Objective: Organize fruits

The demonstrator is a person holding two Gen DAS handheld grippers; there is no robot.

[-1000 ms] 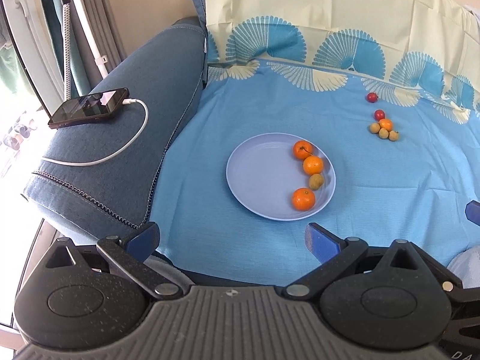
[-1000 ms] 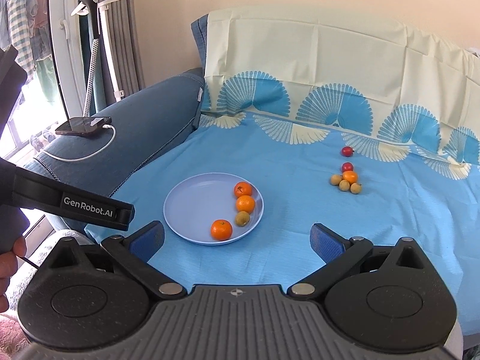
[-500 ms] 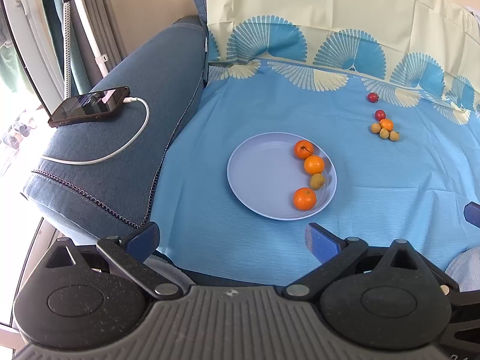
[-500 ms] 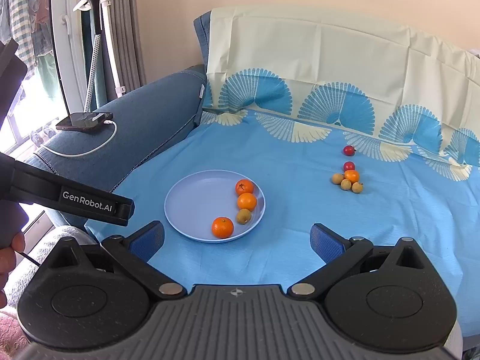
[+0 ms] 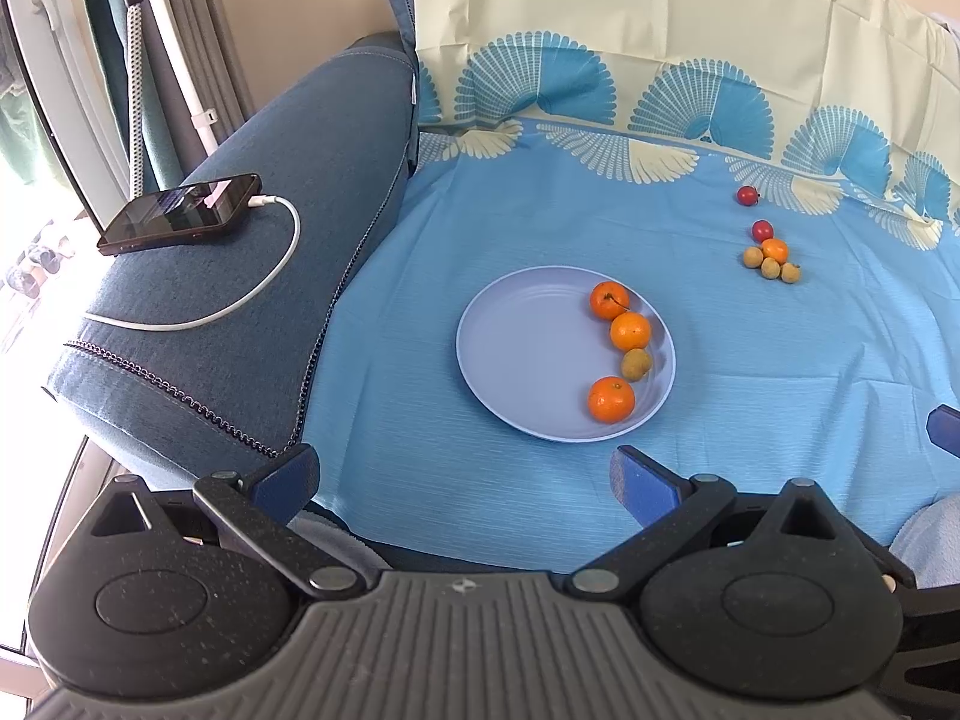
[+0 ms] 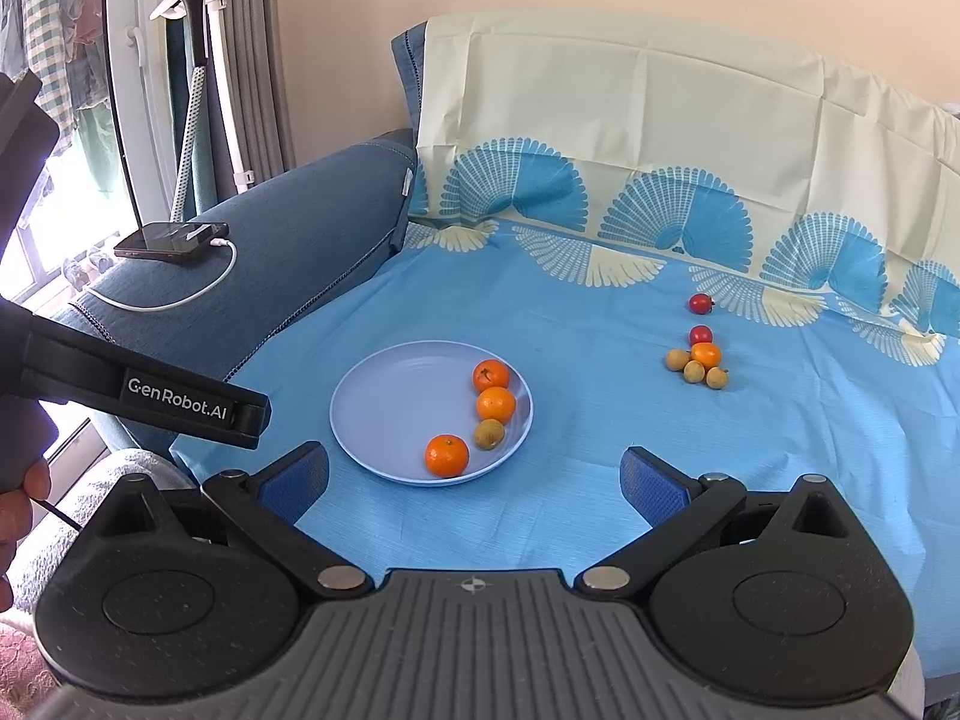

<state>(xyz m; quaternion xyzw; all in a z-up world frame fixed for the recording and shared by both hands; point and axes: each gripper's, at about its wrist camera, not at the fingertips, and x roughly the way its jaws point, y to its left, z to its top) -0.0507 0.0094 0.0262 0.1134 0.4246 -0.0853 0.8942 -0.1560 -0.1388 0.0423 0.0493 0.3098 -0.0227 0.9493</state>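
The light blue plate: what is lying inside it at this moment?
The plate holds three oranges and one small brownish fruit, all along its right side. Nothing covers them; only the plate surface beneath each fruit is hidden.

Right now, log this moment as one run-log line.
left hand-held gripper: open, empty | right hand-held gripper: open, empty | plate: three oranges, one brown fruit | loose fruit cluster: on cloth

Cloth [image 6: 600, 420] open between plate [image 6: 384, 408] and loose fruit cluster [image 6: 696, 363].
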